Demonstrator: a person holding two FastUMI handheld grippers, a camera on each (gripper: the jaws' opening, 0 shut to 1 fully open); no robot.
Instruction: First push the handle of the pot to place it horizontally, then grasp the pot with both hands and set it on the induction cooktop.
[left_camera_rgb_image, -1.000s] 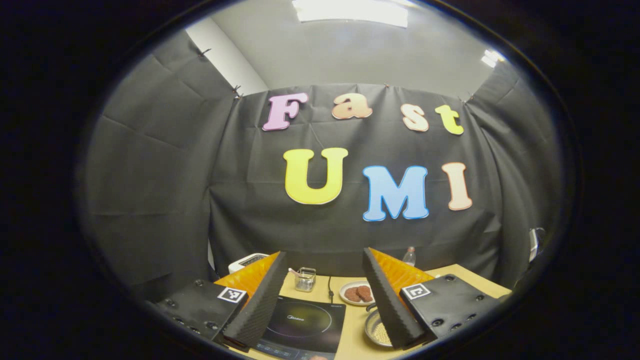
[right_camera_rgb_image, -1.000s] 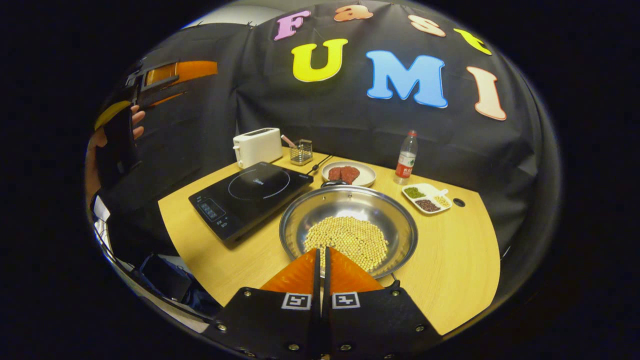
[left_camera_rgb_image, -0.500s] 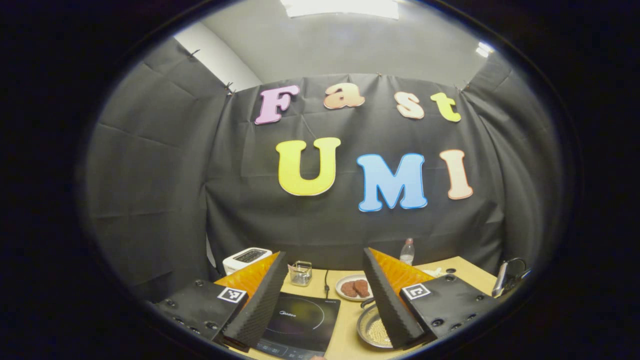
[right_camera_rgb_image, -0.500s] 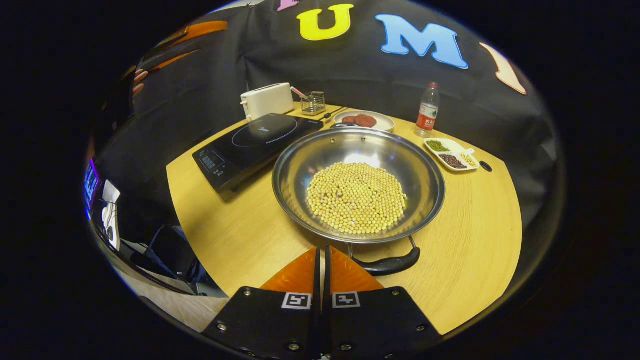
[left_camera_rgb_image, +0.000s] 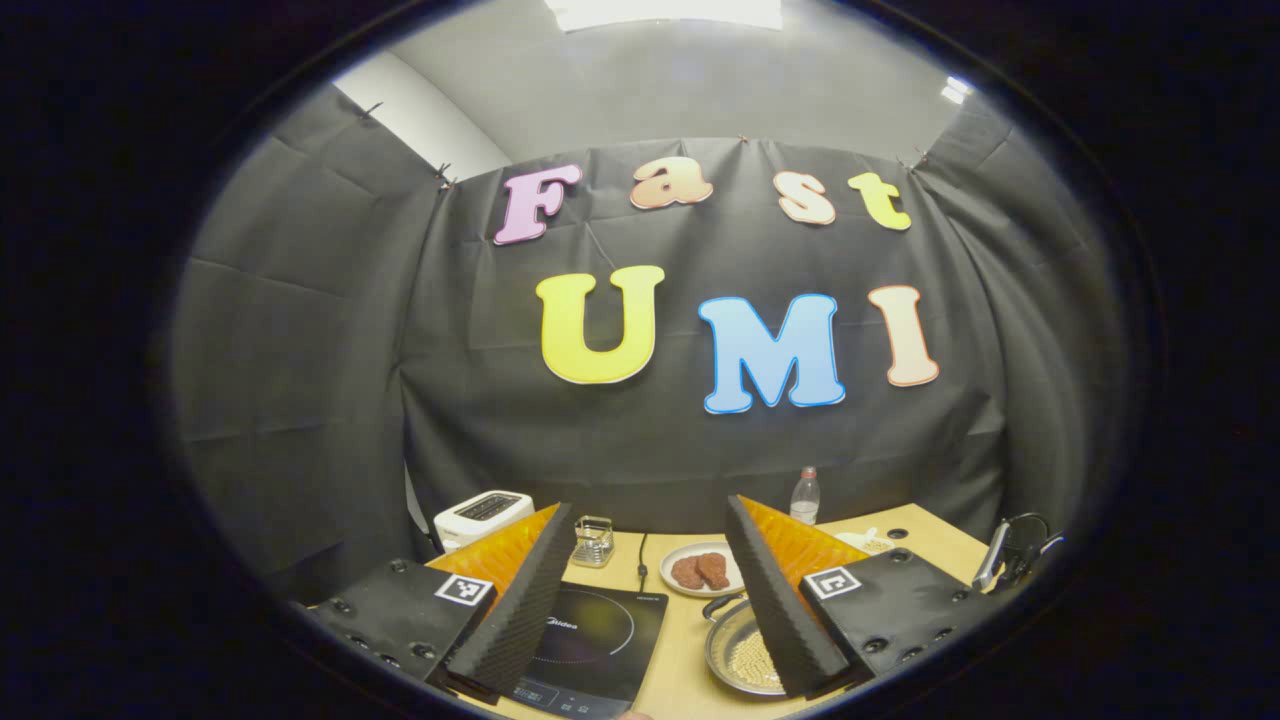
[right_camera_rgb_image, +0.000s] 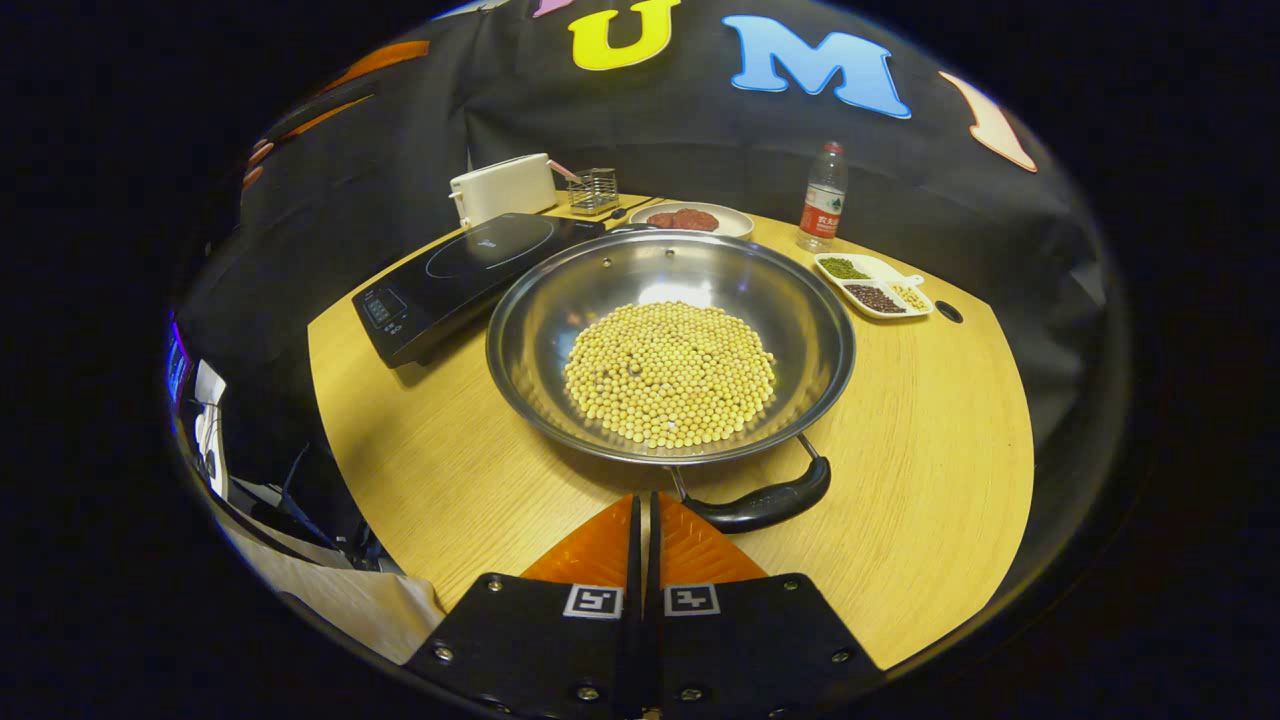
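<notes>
wood surface (right_camera_rgb_image: 930, 480) carried everything, round-edged and pale. on it sat the pot (right_camera_rgb_image: 670, 345), a wide shallow steel pan holding a flat bed of yellow beans (right_camera_rgb_image: 670, 372), just beside the induction cooktop (right_camera_rgb_image: 470, 270), which lay at its left in the right gripper view. it would likely handle heavy and stiff, with slick polished walls, and the loose beans would slide or spill if it tipped, so it wanted lifting level. the fair holds were the two handles: the near black handle (right_camera_rgb_image: 765, 503), which hung down at a slant from the rim toward the camera, and a far one at the back rim, which i could not make out clearly there. the near handle looked the one to push first, from beneath or its low end.

smaller things stood behind: a toaster (right_camera_rgb_image: 503, 187), a bottle (right_camera_rgb_image: 823, 197), a plate (right_camera_rgb_image: 688, 217) of meat, a divided dish (right_camera_rgb_image: 873, 284) and a wire holder (right_camera_rgb_image: 598, 190).

right gripper (right_camera_rgb_image: 645, 520) hovered low over the surface's near edge, just short of the black handle, its fingers closed together on nothing. left gripper (left_camera_rgb_image: 645, 590) was held high and back, pointing level at the wall, fingers spread wide and empty.
</notes>
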